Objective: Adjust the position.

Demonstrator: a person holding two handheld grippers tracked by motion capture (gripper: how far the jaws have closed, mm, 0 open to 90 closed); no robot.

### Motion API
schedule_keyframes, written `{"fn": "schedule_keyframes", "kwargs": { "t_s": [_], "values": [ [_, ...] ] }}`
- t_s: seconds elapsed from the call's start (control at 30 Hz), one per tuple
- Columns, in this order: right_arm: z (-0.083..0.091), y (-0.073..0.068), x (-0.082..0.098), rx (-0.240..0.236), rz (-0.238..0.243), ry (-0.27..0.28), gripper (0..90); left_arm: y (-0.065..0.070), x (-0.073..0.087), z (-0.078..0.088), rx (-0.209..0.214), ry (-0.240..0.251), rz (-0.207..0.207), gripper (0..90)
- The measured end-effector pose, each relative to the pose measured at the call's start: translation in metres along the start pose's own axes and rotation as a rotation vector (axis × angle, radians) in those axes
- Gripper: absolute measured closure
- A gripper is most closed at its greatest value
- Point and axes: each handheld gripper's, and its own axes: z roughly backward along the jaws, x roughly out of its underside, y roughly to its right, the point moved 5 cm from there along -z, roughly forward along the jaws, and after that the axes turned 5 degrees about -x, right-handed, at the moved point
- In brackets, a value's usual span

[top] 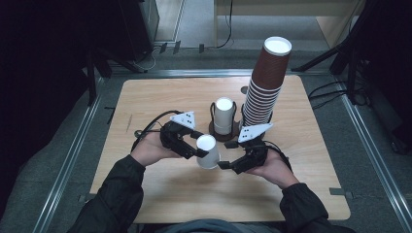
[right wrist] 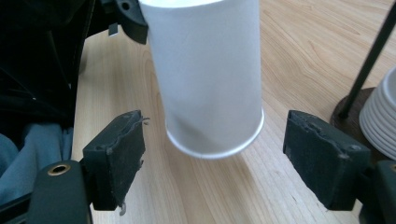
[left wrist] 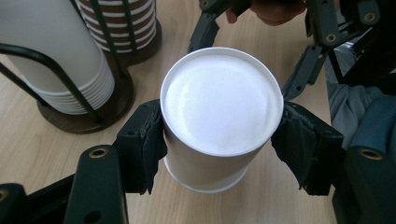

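A single white cup (left wrist: 219,116) is held upside down above the desk (top: 160,102), near its front middle, its closed base turned up and its open rim hanging clear of the wood. It is pinched near the base by the left hand-held gripper (left wrist: 222,140), whose two padded jaws are pressed against opposite sides of the cup wall. The right hand-held gripper (right wrist: 215,163) is set just below and beside the rim, its jaws spread wide to either side of the cup with a gap left on each side, so nothing is gripped by it.

Behind the cup, two stacks are counted: a short white stack (top: 224,116) kept in a wire holder (top: 212,112) on a round base, and a tall brown stack (top: 266,82) just to its right. Two hand-held grippers and one loose cup complete the count.

The thin paper wall could be crushed if the left jaws were squeezed harder. The cup could slip, since the grip is on a tapered wall. If the right jaws were closed off-centre on the rim, the cup could be tilted or pulled from the left grip and dropped. A wide swing could knock the tall brown stack over.
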Motion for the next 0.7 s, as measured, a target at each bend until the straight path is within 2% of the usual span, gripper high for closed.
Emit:
{"fn": "schedule_keyframes", "kwargs": {
  "t_s": [0.3,0.43,0.57,0.7],
  "values": [
    [-0.013,-0.005,-0.004,-0.026,0.026,0.003,20.4,0.007,-0.003,-0.006,0.018,-0.009,-0.019,35.2],
    [-0.018,-0.006,-0.004,-0.051,0.025,-0.004,18.3,0.012,-0.006,-0.010,0.032,-0.009,-0.027,35.2],
    [-0.022,-0.007,-0.004,-0.057,0.025,-0.013,18.3,0.016,-0.008,-0.015,0.041,-0.024,-0.044,35.1],
    [-0.025,-0.008,-0.003,-0.060,0.026,-0.018,18.3,0.020,-0.009,-0.018,0.041,-0.031,-0.044,35.1]
  ]
}}
